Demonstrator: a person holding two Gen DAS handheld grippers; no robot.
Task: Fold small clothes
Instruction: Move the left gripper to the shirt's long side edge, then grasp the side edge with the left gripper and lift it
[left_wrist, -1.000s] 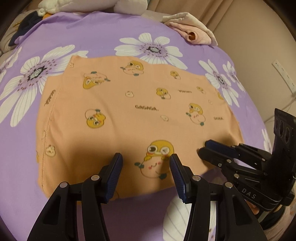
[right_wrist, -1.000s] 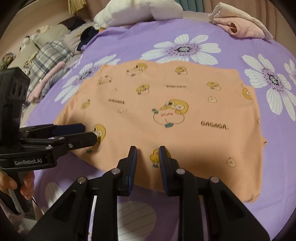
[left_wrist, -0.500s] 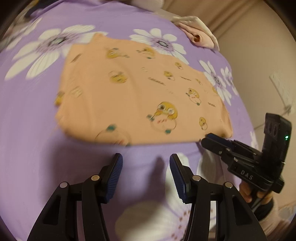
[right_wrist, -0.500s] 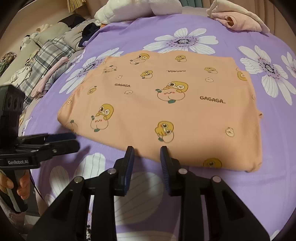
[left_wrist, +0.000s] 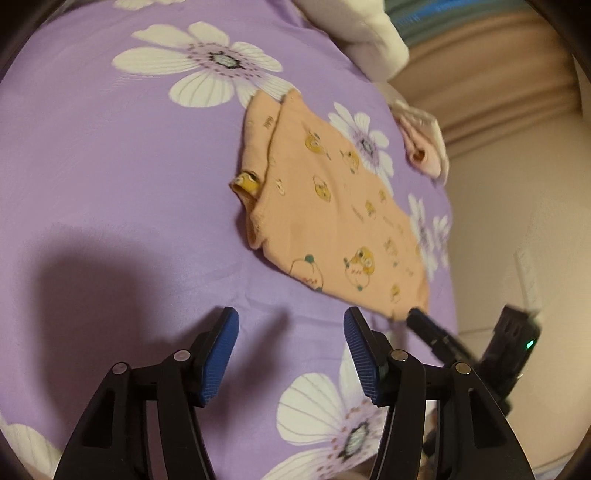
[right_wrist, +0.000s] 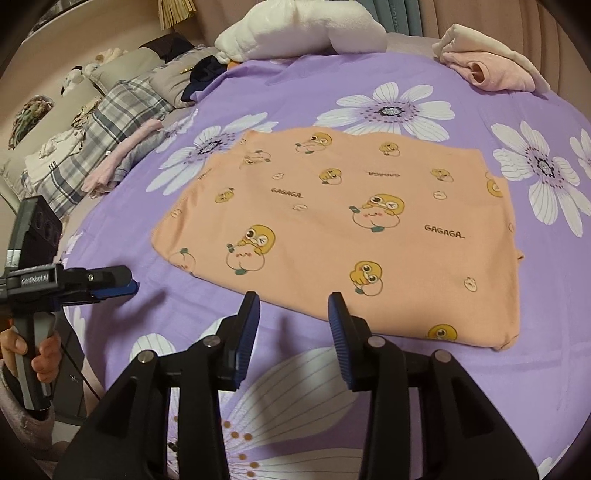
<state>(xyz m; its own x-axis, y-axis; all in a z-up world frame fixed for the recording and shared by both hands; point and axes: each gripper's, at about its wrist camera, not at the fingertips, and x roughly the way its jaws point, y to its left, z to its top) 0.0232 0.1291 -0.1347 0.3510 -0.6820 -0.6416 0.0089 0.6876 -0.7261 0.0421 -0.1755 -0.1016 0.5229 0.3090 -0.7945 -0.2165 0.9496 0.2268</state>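
Here the orange garment (right_wrist: 351, 236), printed with yellow ducks, lies folded flat in a rough rectangle in the middle of the purple flowered bedspread (right_wrist: 295, 92). Its left edge, seen from the left wrist, shows a layer tucked under, hard to make out through blur. The right gripper (right_wrist: 293, 325) hangs just short of the near hem, its jaws having just widened, with nothing between them. The left gripper (left_wrist: 290, 350) is off past the left corner over bare bedspread, jaws likewise just opened further and empty. A hand (right_wrist: 33, 350) grips its handle, partly cut off. Beyond lie a pink garment (right_wrist: 487, 66), a white pillow (right_wrist: 299, 29) and plaid bedding (right_wrist: 99, 136).
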